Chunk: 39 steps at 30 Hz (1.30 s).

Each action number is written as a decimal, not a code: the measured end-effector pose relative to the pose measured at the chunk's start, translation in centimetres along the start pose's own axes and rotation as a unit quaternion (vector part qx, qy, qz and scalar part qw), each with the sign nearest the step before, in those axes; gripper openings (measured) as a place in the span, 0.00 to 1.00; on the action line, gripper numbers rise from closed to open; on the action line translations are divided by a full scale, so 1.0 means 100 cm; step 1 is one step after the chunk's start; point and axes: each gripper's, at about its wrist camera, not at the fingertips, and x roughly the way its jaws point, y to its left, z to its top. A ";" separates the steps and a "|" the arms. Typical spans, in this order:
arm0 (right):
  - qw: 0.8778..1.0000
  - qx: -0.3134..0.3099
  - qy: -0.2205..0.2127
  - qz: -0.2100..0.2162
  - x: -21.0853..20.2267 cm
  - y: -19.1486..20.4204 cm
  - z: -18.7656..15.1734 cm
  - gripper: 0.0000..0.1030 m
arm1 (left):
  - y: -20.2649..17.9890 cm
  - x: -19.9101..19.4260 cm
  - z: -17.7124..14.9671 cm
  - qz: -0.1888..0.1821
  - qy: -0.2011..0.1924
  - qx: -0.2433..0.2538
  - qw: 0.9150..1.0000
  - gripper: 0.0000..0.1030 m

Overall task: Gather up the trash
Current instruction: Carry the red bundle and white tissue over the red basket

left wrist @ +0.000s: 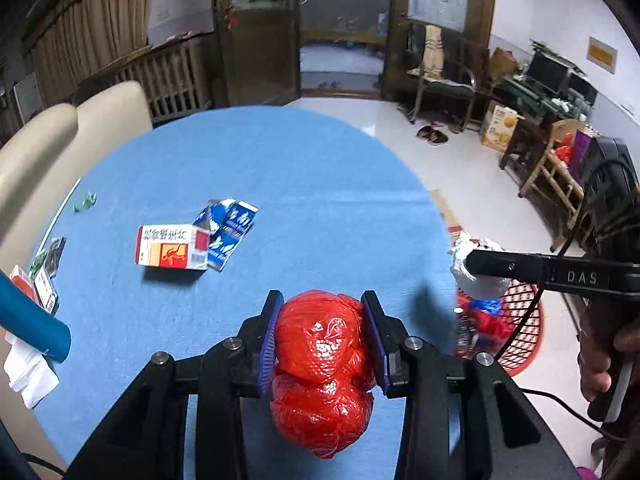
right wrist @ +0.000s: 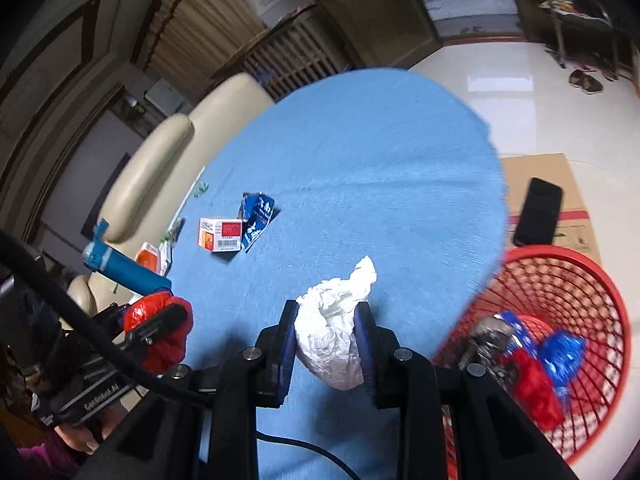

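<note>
My left gripper (left wrist: 322, 310) is shut on a crumpled red plastic bag (left wrist: 322, 372), held above the blue table (left wrist: 280, 168). My right gripper (right wrist: 326, 316) is shut on a crumpled white paper wad (right wrist: 334, 332), near the table's right edge. The left wrist view shows that same wad (left wrist: 476, 276) over a red mesh basket (left wrist: 524, 320) on the floor. The basket (right wrist: 560, 280) holds red and blue plastic and some foil. A red-and-white box (left wrist: 172, 252) and a torn blue carton (left wrist: 228, 232) lie on the table.
A blue tube (left wrist: 28, 320) and small packets (left wrist: 40, 280) sit at the table's left edge beside cream chair backs (left wrist: 72, 128). A cardboard box with a black phone (right wrist: 538, 212) lies by the basket. Furniture lines the far right wall.
</note>
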 end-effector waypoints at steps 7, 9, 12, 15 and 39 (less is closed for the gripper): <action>0.999 0.003 -0.035 -0.009 -0.046 -0.006 -0.020 0.29 | -0.025 -0.031 -0.006 -0.002 -0.030 0.015 0.999 0.40; 0.999 0.007 -0.046 -0.011 -0.061 -0.012 -0.023 0.29 | -0.036 -0.038 -0.007 -0.002 -0.038 0.023 0.999 0.40; 0.998 0.010 -0.067 -0.018 -0.084 -0.022 -0.026 0.29 | -0.050 -0.046 -0.007 -0.001 -0.046 0.034 0.998 0.40; 0.996 0.020 -0.090 -0.018 -0.108 -0.033 -0.029 0.29 | -0.062 -0.048 -0.006 0.000 -0.050 0.040 0.998 0.40; 0.992 0.046 -0.114 -0.033 -0.131 -0.076 -0.033 0.29 | -0.130 -0.012 0.017 0.014 -0.035 0.115 0.993 0.40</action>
